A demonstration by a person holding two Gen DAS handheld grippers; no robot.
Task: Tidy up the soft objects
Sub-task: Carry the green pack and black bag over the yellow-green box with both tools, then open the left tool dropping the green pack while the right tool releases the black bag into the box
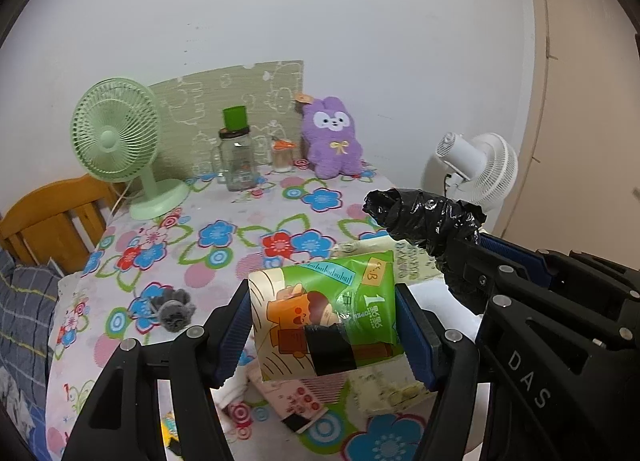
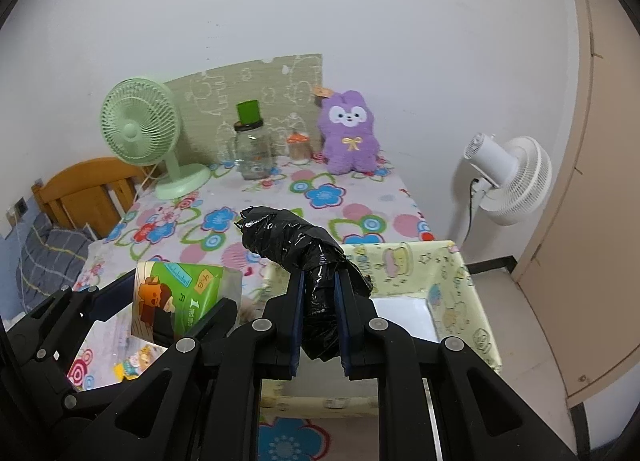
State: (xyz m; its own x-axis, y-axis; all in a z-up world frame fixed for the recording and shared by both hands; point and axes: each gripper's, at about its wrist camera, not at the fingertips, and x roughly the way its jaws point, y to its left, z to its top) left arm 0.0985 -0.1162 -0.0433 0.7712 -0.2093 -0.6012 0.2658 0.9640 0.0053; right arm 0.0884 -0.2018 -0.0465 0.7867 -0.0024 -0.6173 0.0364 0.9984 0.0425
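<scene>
My left gripper (image 1: 322,313) is shut on a green tissue pack (image 1: 320,301) with a cartoon print and a black tape strip, held above the floral tablecloth (image 1: 224,237). My right gripper (image 2: 320,297) is shut on a crumpled roll of black plastic bag (image 2: 292,237), which sticks out past the fingertips. Just to the right of the left gripper, that roll (image 1: 424,217) hangs over a pale yellow fabric bin (image 2: 460,289) with a white inside. The tissue pack (image 2: 176,289) also shows at the left of the right wrist view.
At the table's back stand a purple plush bunny (image 1: 332,141), a green fan (image 1: 116,141), a glass jar (image 1: 238,157) and a small bottle (image 1: 282,155). A grey fuzzy toy (image 1: 174,311) and small packets (image 1: 296,401) lie near me. A white fan (image 2: 508,177) stands right, a wooden chair (image 1: 52,217) left.
</scene>
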